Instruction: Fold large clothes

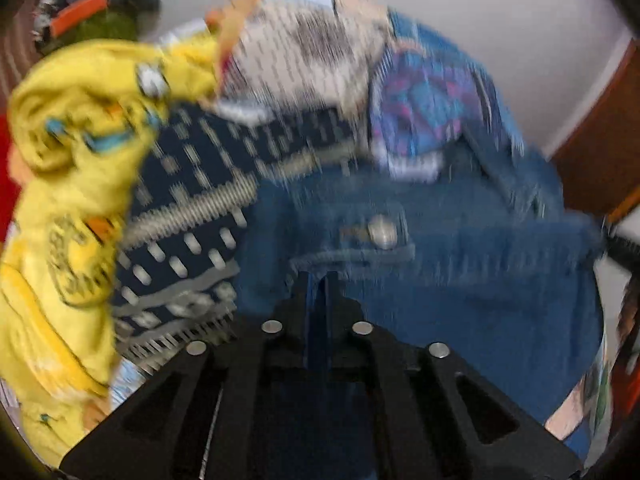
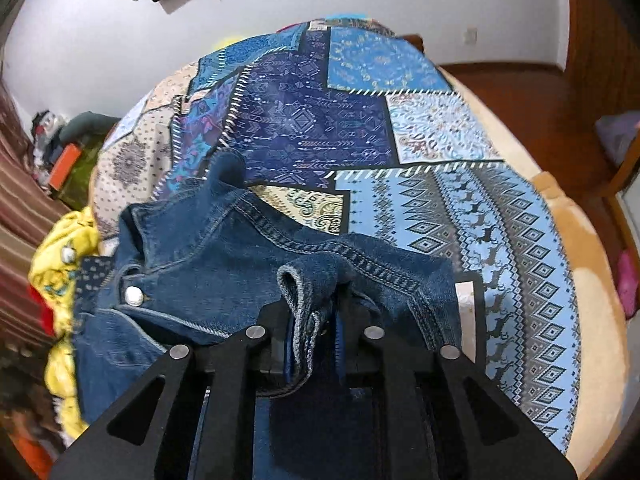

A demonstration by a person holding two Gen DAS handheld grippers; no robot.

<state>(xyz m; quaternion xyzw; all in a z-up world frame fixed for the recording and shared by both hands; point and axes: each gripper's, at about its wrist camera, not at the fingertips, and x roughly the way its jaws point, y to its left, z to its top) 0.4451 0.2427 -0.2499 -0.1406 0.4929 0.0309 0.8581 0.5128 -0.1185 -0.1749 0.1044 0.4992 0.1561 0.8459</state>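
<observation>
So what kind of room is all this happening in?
Most likely a bedroom at home. The denim jacket is being handled over a bed with a patchwork bedspread, other clothes like a yellow garment lie piled beside it, and there is a wooden floor.

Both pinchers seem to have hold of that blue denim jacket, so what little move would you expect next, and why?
Probably lift and pull the two grips apart to spread the denim jacket flat. The right gripper pinches a bunched fold, the left gripper clamps another edge, and the jacket lies crumpled on the patchwork bedspread beside a yellow garment.
</observation>
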